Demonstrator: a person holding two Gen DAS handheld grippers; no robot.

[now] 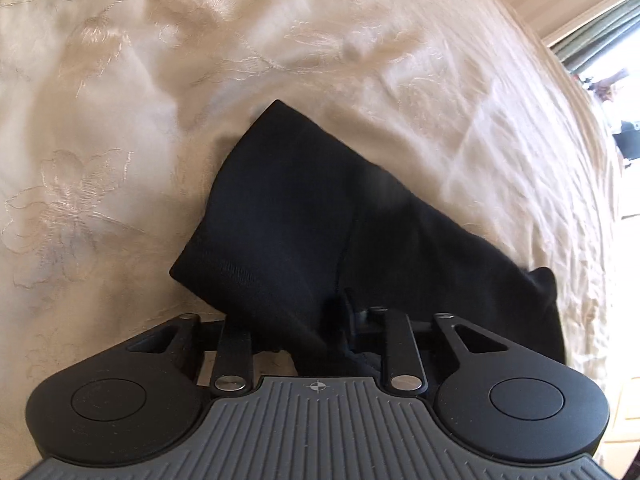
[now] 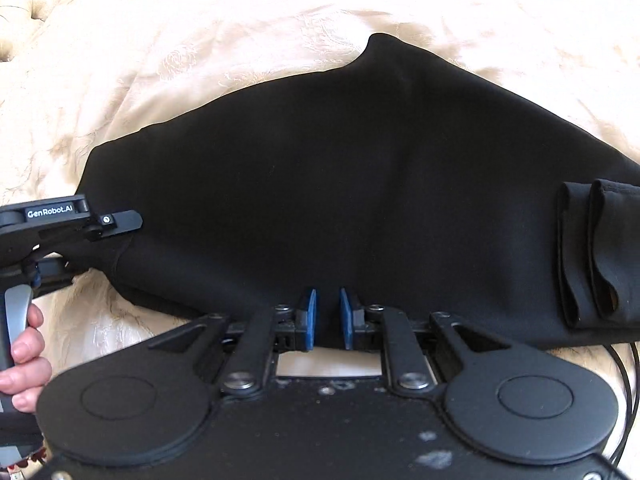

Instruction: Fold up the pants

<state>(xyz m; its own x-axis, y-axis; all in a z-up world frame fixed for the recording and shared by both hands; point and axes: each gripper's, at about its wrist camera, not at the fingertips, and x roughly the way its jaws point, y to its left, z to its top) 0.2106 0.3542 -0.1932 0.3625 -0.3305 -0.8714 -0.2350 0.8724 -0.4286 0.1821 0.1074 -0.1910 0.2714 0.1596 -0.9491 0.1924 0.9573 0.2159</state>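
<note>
Right now both grippers bite the near edge of the black pants (image 2: pixel 340 184), which lie spread on the cream bedspread (image 2: pixel 248 32) just ahead of my fingers. My right gripper (image 2: pixel 328 318) has its blue pads (image 2: pixel 310 318) drawn close w/ a fold of dark cloth pinched between them, so it's clamped on the fabric. My left gripper (image 1: pixel 320 320) has its fingers buried under black cloth; they look closed on the pants' edge near the waist end, tho the pads themselves are hidden. From the right view the left tool sits off to my left at the garment's corner, w/ the person's hand (image 2: pixel 22 356) round its handle. Two grips along one edge keep it taut, so I reckon it can be carried over evenly for the fold. Hems (image 2: pixel 592 252) are stacked off to my right, so probably one lengthwise fold is done already.
</note>
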